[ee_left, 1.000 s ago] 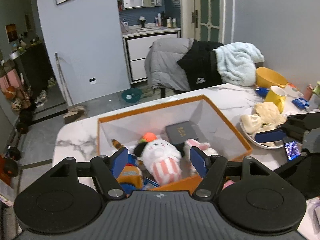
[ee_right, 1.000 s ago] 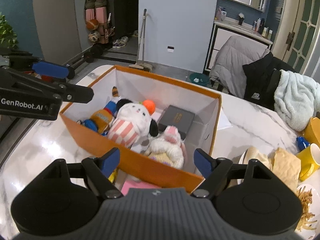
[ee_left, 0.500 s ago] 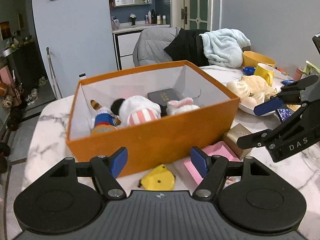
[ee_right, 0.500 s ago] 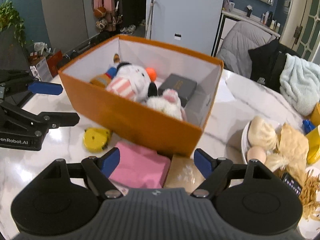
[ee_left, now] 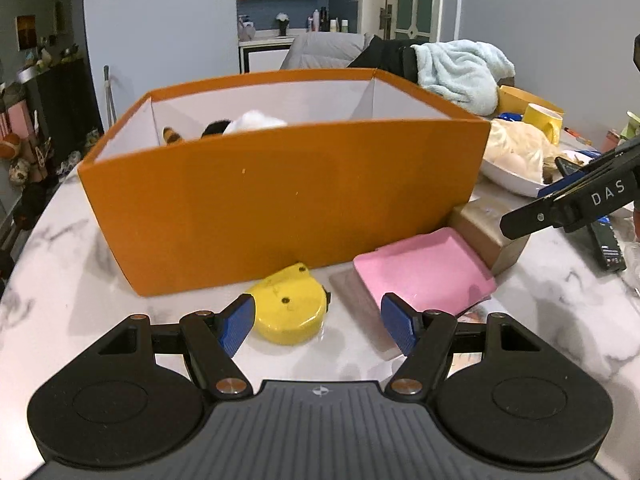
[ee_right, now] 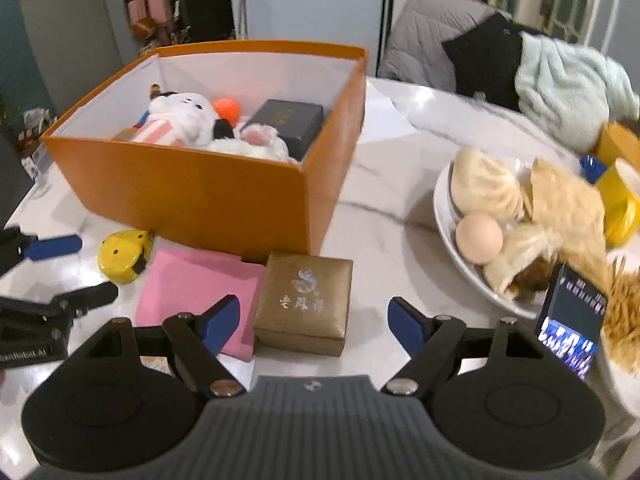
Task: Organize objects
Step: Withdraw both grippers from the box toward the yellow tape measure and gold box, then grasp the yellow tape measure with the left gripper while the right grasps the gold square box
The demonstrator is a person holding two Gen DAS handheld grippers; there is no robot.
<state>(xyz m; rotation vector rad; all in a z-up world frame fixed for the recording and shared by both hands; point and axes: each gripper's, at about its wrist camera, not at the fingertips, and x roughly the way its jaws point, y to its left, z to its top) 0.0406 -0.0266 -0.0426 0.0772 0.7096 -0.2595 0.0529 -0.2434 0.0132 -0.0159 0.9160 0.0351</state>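
Glossy marble table (ee_right: 384,216), plush toys (ee_right: 180,120)

Standing wide across the far side, blocking any forward reach: orange box (ee_left: 280,196). Crowding the marble surface (ee_right: 384,224) before it: yellow tape measure (ee_left: 292,308), pink pad (ee_left: 424,272), gold gift box (ee_right: 306,300). Lying bare between gold gift box and food plate (ee_right: 452,236): a strip of marble.

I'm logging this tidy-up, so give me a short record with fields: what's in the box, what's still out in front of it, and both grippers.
container: orange box on marble table
inside: plush toys, black case, orange ball
still out: yellow tape measure, pink pad, gold box
left gripper: open, at tape measure
right gripper: open, at gold box
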